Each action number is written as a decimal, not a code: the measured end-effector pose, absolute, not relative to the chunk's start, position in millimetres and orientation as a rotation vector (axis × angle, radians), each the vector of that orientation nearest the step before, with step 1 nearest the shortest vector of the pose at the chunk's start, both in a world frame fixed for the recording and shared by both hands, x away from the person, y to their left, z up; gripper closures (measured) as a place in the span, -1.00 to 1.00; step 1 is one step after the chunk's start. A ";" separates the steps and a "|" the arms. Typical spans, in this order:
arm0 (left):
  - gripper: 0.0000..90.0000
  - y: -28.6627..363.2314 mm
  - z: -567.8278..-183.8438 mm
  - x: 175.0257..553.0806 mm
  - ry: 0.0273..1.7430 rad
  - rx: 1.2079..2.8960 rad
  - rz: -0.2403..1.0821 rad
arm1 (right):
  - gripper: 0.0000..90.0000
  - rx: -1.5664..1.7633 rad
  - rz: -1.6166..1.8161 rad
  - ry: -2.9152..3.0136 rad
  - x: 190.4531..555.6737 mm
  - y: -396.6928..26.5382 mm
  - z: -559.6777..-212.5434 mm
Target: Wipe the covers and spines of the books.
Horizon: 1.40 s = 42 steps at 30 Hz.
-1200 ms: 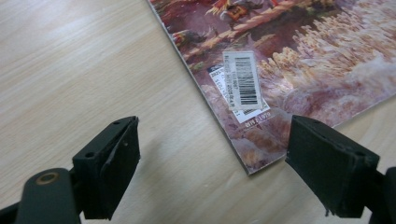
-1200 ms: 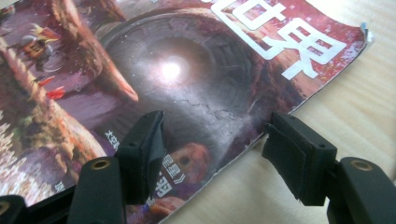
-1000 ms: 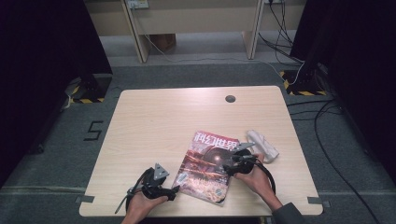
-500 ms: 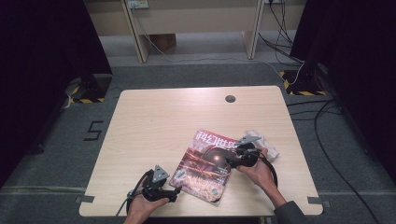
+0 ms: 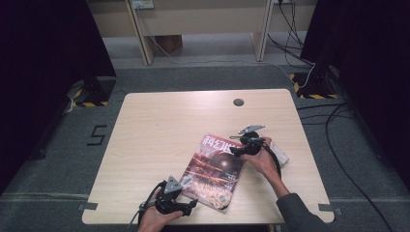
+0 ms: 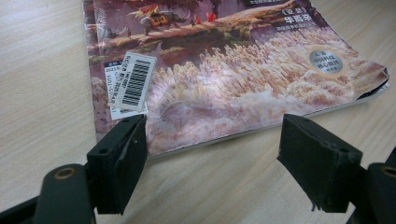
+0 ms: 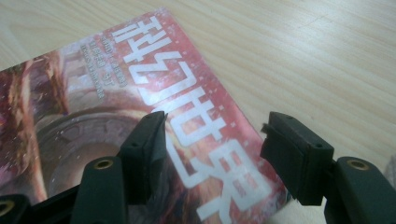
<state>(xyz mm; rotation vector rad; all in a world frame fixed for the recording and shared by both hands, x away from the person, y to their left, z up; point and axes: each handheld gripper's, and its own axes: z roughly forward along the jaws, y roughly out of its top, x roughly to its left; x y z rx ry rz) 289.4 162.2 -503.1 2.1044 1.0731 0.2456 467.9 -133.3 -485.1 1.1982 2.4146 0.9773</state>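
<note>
The magazine (image 5: 214,170) lies flat and slantwise on the near right part of the table (image 5: 159,125), and both tools are working at it; the left gripper (image 6: 212,156) sits at the magazine's near edge by the barcode sticker (image 6: 132,81), jaws spread with the edge between them and nothing pinched, having just eased inward a little; the right gripper (image 7: 212,156) hovers over the magazine's title corner, jaws apart and empty, having just been working in and out. The risk here, I'd judge: a jaw slides under only the cover, so one sheet lifts, bends or tears instead of the whole magazine; the curled near corner (image 6: 378,81) invites exactly that; a push from one side alone could also skate the magazine over the smooth wood. A pale bundle (image 5: 279,153) lies just beyond the magazine's right edge, under the right hand, and could get knocked; the dark cable hole (image 5: 238,102) sits well beyond the magazine, out of the way.
</note>
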 end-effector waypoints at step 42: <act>-0.47 178.3 -504.8 316.7 1.095 2.199 0.425 | -0.14 1.165 0.908 2.468 433.5 -153.2 -497.2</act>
